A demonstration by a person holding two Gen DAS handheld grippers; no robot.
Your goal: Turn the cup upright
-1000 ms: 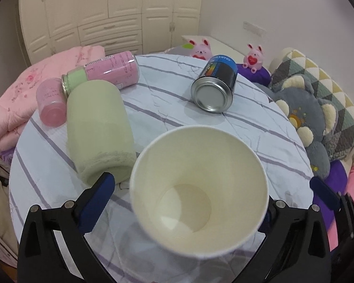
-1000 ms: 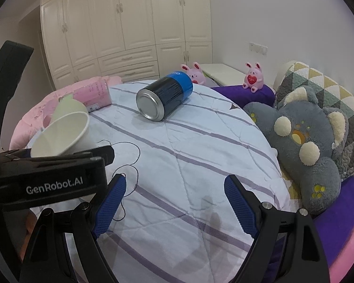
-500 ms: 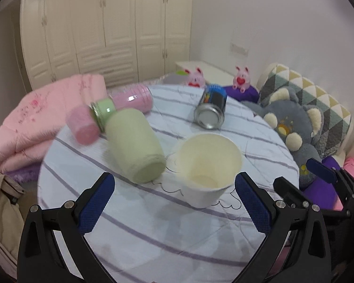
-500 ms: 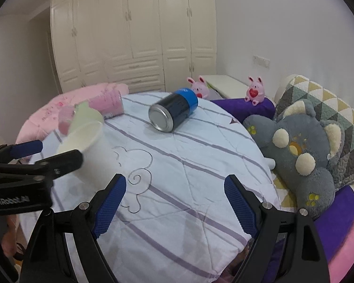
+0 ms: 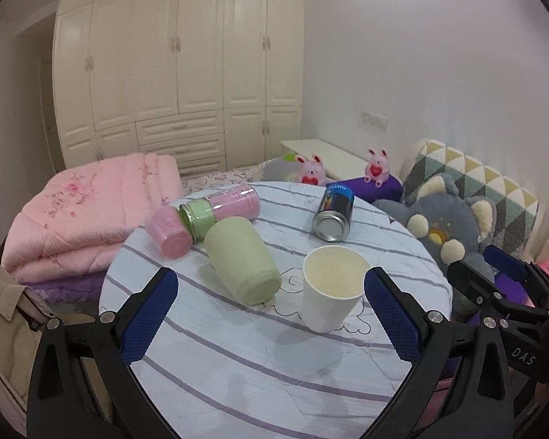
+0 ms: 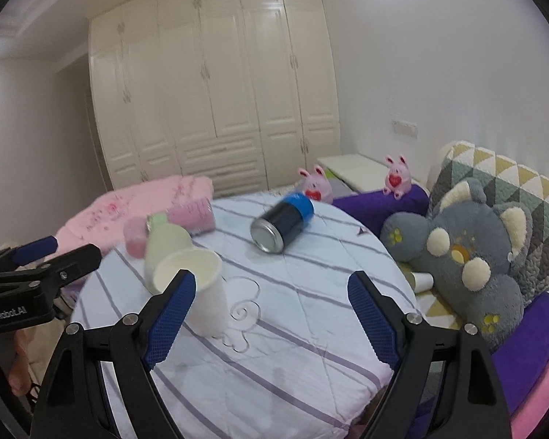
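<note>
A white paper cup stands upright, mouth up, on the round striped table. It also shows in the right wrist view, partly behind my right gripper's left finger. My left gripper is open and empty, drawn back above the near part of the table with the cup ahead between its fingers. My right gripper is open and empty, to the right of the cup and back from it. The left gripper's body shows at the left edge of the right wrist view.
A pale green cup, a pink cup, a pink and green bottle and a blue-topped can lie on their sides behind the white cup. A folded pink quilt is at left, a grey plush cushion at right.
The left gripper has let go of the white cup and pulled back and up; the cup now stands alone on the table. The right gripper has also pulled back and risen.
</note>
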